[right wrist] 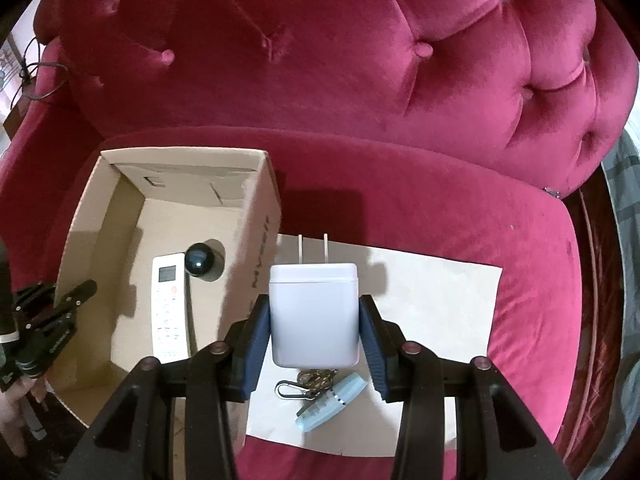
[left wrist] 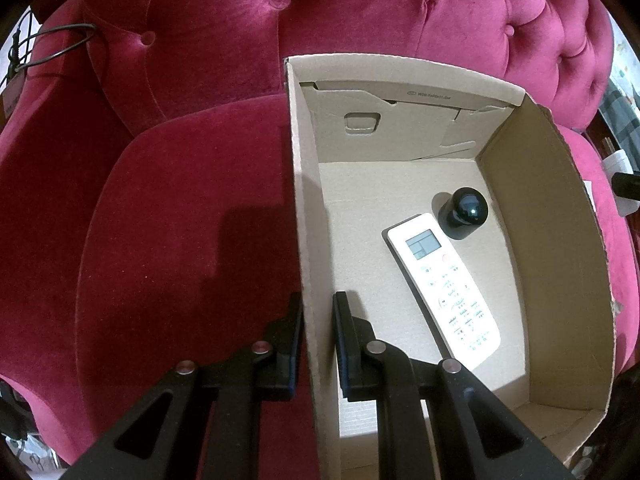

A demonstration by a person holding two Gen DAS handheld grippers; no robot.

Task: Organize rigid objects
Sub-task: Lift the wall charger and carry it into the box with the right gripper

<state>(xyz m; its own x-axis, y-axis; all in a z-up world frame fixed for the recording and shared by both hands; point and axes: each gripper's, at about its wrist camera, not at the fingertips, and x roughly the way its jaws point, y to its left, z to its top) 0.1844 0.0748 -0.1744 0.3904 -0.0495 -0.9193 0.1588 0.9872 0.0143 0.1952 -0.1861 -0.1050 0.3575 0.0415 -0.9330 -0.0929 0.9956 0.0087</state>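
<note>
A cardboard box (left wrist: 552, 240) sits on a red velvet sofa. Inside lie a white remote control (left wrist: 444, 288) and a small black rounded object (left wrist: 464, 212). My left gripper (left wrist: 318, 312) is shut on the box's left wall (left wrist: 310, 240), one finger outside and one inside. In the right wrist view, my right gripper (right wrist: 314, 312) is shut on a white charger plug (right wrist: 314, 312), its two prongs pointing away, held above a white sheet (right wrist: 436, 300). The box (right wrist: 256, 232), the remote (right wrist: 170, 304) and the black object (right wrist: 200, 262) lie to its left. The left gripper (right wrist: 86, 286) shows at the box's left rim.
Under the held plug, on the white sheet, lie a light blue gadget (right wrist: 334, 400) and a metal carabiner (right wrist: 290, 390) with a key ring. The tufted sofa back (right wrist: 360, 48) rises behind. A cable (left wrist: 52, 48) hangs over the sofa's left arm. A hand (right wrist: 16, 412) shows at lower left.
</note>
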